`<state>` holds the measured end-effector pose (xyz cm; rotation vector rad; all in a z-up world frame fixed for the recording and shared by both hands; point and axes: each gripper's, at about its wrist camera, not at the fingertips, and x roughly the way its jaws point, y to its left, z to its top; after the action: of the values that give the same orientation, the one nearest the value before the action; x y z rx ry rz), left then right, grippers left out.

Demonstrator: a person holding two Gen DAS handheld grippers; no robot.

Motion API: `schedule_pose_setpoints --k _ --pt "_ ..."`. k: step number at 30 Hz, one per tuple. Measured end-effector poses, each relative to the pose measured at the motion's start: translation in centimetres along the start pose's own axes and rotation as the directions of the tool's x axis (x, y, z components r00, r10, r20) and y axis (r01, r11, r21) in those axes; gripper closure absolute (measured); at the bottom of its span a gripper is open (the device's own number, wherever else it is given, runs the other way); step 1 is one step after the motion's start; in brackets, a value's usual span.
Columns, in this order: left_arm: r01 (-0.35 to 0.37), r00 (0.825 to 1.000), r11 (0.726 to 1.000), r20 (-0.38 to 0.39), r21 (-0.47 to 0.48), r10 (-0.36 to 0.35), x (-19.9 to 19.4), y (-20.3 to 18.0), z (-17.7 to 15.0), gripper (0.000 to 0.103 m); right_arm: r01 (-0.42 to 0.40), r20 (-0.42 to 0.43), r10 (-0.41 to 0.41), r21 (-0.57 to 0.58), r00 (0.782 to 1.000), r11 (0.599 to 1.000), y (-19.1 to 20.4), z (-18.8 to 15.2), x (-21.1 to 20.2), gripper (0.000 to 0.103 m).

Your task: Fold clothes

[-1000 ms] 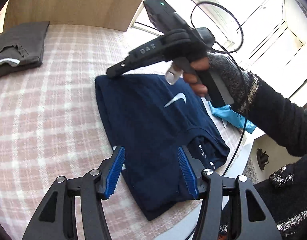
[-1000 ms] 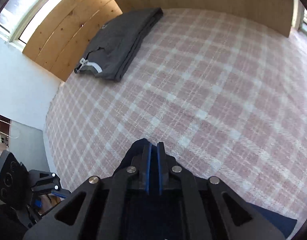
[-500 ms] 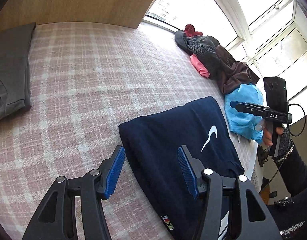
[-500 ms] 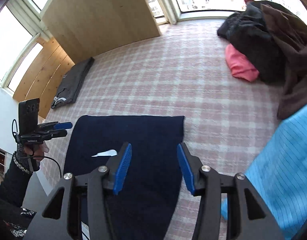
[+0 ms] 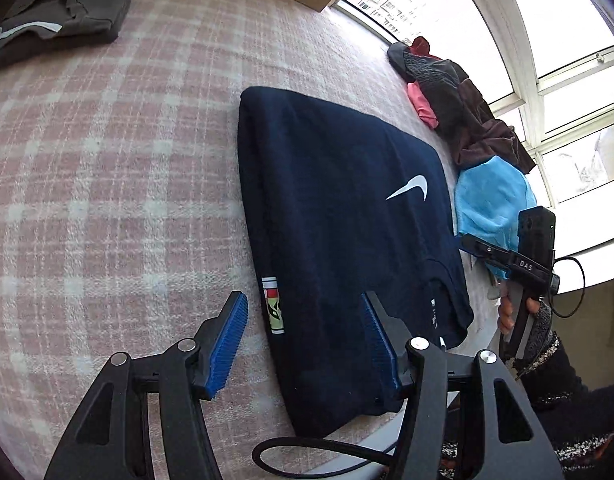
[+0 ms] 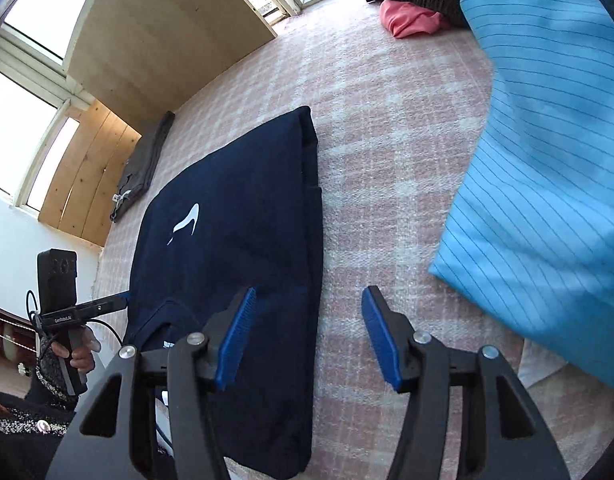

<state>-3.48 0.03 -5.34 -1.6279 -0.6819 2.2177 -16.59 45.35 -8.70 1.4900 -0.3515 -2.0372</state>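
Observation:
A navy shirt with a white swoosh lies folded in a flat rectangle on the pink plaid cover. My left gripper is open above the shirt's near left edge, holding nothing. In the right wrist view the same navy shirt lies to the left, and my right gripper is open over its right edge and the bare cover. The right gripper shows at the shirt's right side in the left wrist view, held by a gloved hand. The left gripper appears at the far left of the right wrist view.
A folded dark grey garment lies at the far left corner. A heap of dark and pink clothes sits by the window, with a light blue striped garment beside the navy shirt. The bed's near edge runs just under both grippers.
The right gripper went from shut on the shirt's far edge to open, and pulled back to the near right. The left gripper swung back over the shirt's near left edge.

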Motion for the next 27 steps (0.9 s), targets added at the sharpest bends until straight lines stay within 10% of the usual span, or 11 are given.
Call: schedule_pose_setpoints --k 13,19,22,27 --pt "-0.194 0.981 0.977 0.031 0.086 0.192 1.8 -4.0 -0.6 0.037 0.286 0.089 -0.272 -0.324 0.958 0.902 5.8 -2.9 2.6 0.033" --pt "-0.282 0.959 0.938 0.053 0.2 0.277 2.6 -5.6 -1.1 0.04 0.228 0.074 -0.217 -0.406 0.973 0.885 6.9 -3.7 3.0 0.043" --pt "-0.294 0.956 0.931 0.057 0.217 0.289 2.4 -5.3 -1.1 0.058 0.198 0.069 -0.186 -0.416 0.98 0.888 6.6 -3.7 2.7 0.075" --pt "-0.245 0.969 0.947 0.042 0.208 0.242 2.2 -4.6 -0.8 0.082 0.145 0.04 -0.141 -0.398 0.989 0.906 6.2 -3.5 2.6 0.078"
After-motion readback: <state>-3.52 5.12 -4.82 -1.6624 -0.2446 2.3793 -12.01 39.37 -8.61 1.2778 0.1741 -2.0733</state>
